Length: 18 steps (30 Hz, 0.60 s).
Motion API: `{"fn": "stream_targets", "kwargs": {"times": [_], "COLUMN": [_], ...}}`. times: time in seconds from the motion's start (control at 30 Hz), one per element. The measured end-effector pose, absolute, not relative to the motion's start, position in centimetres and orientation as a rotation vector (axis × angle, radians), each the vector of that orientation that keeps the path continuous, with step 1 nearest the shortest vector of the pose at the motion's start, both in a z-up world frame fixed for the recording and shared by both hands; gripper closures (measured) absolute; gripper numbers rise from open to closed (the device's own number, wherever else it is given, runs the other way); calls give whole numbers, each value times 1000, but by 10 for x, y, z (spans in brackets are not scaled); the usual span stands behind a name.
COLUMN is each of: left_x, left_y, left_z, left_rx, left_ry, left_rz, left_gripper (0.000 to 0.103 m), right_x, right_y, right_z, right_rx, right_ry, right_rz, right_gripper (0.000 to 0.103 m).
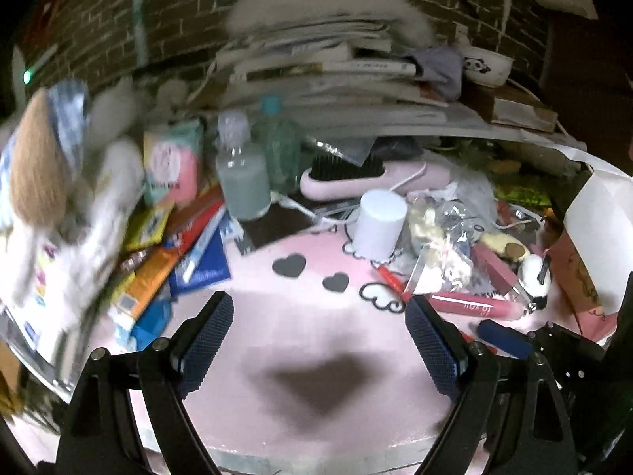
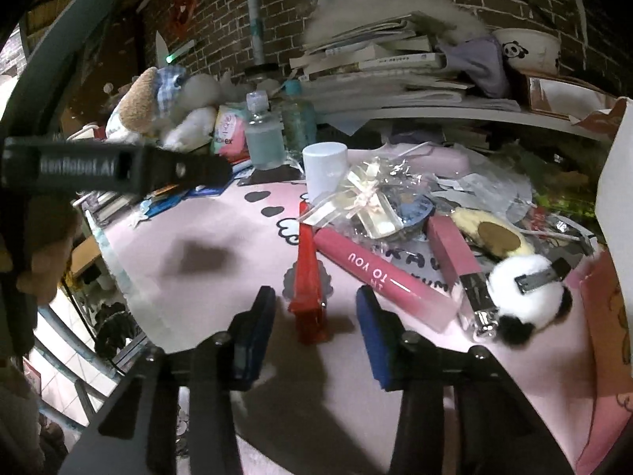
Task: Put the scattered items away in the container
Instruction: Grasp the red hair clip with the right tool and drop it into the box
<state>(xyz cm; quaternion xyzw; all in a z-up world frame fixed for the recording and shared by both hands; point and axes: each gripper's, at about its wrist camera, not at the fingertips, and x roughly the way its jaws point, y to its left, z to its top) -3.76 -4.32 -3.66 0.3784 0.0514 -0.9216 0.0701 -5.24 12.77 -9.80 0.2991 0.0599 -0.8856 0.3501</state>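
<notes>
My left gripper [image 1: 320,336] hangs wide open over a bare part of the pink mat [image 1: 316,308], with nothing between its jaws. My right gripper [image 2: 314,316] stands partly open around the near end of a red plastic piece [image 2: 306,277] lying on the mat; its pads are clear of it on both sides. Right of that lie a pink "TO YOU" box [image 2: 379,281], a pink tube [image 2: 455,249] and a panda pompom [image 2: 526,297]. A white and pink box [image 2: 613,182] rises at the right edge. The left gripper's black body [image 2: 118,166] shows at the left.
A white cup [image 2: 324,170], a cellophane gift packet [image 2: 368,198], two bottles [image 2: 265,138] and a plush toy [image 2: 146,107] crowd the back. Snack packets [image 1: 150,277] pile up at left, with a pink brush [image 1: 356,178] behind. A shelf holds stacked books [image 2: 376,63] and a panda bowl [image 2: 530,51].
</notes>
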Motion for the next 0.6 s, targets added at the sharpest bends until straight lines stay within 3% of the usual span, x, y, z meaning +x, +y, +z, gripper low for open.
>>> {"fn": "stream_targets", "kwargs": {"times": [0.03, 0.2, 0.6], "left_x": [-36, -35, -32], "left_y": [-44, -45, -49], "left_z": [-37, -38, -43], "left_rx": [1140, 1133, 1150], "left_ry": [163, 166, 212], "left_rz": [-2775, -2770, -2763], "left_gripper": [16, 16, 16], "right_x": [-53, -52, -31], "right_y": [127, 125, 128], "right_z": [-98, -99, -84], "right_rx": [776, 765, 673], "right_ry": [161, 171, 230], "right_rz": [-2296, -2298, -2335], "right_gripper": [78, 87, 88]}}
